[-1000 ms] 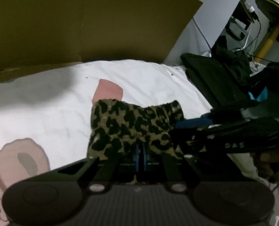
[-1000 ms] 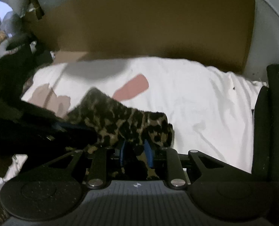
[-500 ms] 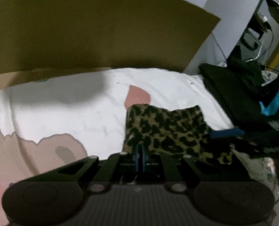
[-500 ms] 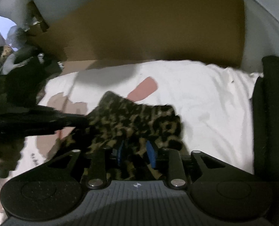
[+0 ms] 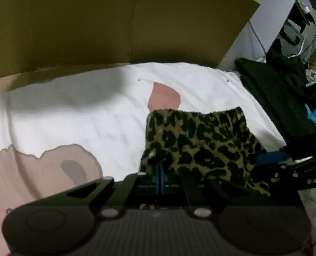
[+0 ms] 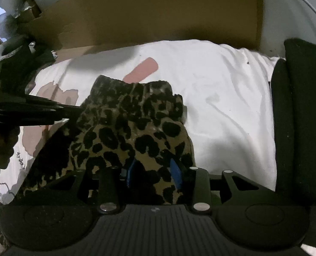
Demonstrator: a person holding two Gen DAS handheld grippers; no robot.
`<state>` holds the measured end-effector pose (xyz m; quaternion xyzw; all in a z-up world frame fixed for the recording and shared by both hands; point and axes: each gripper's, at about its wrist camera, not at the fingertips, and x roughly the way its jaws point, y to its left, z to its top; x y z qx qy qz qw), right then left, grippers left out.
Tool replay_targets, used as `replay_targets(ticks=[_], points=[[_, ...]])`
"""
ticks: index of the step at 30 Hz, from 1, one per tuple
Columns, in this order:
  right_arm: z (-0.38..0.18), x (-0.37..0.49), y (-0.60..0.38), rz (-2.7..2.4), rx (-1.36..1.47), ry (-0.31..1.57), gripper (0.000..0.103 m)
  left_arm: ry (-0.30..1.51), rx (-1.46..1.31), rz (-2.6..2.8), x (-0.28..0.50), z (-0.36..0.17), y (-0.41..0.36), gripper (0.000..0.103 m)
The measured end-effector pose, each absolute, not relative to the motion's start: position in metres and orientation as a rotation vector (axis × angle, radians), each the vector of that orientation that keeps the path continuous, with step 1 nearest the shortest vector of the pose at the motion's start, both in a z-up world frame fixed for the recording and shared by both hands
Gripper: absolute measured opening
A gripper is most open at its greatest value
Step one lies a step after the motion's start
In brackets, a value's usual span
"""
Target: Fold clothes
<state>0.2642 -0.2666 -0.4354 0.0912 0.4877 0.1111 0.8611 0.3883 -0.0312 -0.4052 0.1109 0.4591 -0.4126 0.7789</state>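
Observation:
A leopard-print garment (image 5: 200, 138) lies folded on a white sheet (image 5: 72, 117). My left gripper (image 5: 159, 170) is shut on its near left edge, blue pads pressed together with cloth pinched between them. In the right wrist view the same garment (image 6: 126, 132) fills the middle. My right gripper (image 6: 153, 171) has its jaws opening. The blue pads (image 6: 176, 172) stand apart, with loose cloth lying between them. The right gripper (image 5: 271, 156) also shows at the garment's right side, and the left gripper (image 6: 51, 111) reaches in from the left.
A brown cardboard sheet (image 5: 94, 32) stands along the far edge of the bed. The white sheet (image 6: 222, 85) carries a pale bear print (image 5: 68, 166) at the near left. Dark cushions or clothes (image 6: 303, 117) pile up at the right edge, with cables behind (image 5: 303, 42).
The right gripper's pads have spread apart over the cloth. The garment has come down from bunched to flatter on the sheet. The left pads stay pinched on its edge.

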Motion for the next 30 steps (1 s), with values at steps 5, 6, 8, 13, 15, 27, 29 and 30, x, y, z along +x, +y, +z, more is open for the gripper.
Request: replay_targets(ticks=[5, 6, 8, 13, 15, 27, 29, 30], points=[[-0.433, 0.262, -0.265, 0.192, 0.123, 1.062, 0.04, 0.996, 0.238, -0.887, 0.386, -0.398, -0.031, 0.004], [-0.431, 0.261, -0.265, 0.183, 0.111, 1.072, 0.04, 0.995, 0.238, -0.887, 0.384, -0.395, -0.03, 0.004], [-0.424, 0.259, -0.265, 0.163, 0.106, 1.077, 0.041, 0.992, 0.235, -0.888, 0.381, -0.389, -0.028, 0.004], [-0.405, 0.25, -0.26, 0.175, 0.173, 1.037, 0.041, 0.995, 0.225, -0.903, 0.365, -0.376, -0.02, 0.004], [-0.4, 0.245, -0.252, 0.213, 0.178, 1.024, 0.042, 0.998, 0.231, -0.916, 0.358, -0.374, -0.017, 0.005], [-0.43, 0.228, -0.25, 0.214, 0.129, 1.11, 0.041, 1.063, 0.317, -0.858, 0.354, -0.412, -0.009, 0.005], [-0.432, 0.225, -0.257, 0.206, 0.127, 1.12, 0.04, 1.063, 0.327, -0.847, 0.356, -0.413, -0.005, 0.005], [-0.432, 0.223, -0.259, 0.202, 0.126, 1.124, 0.04, 1.068, 0.32, -0.846, 0.357, -0.413, -0.001, 0.005]])
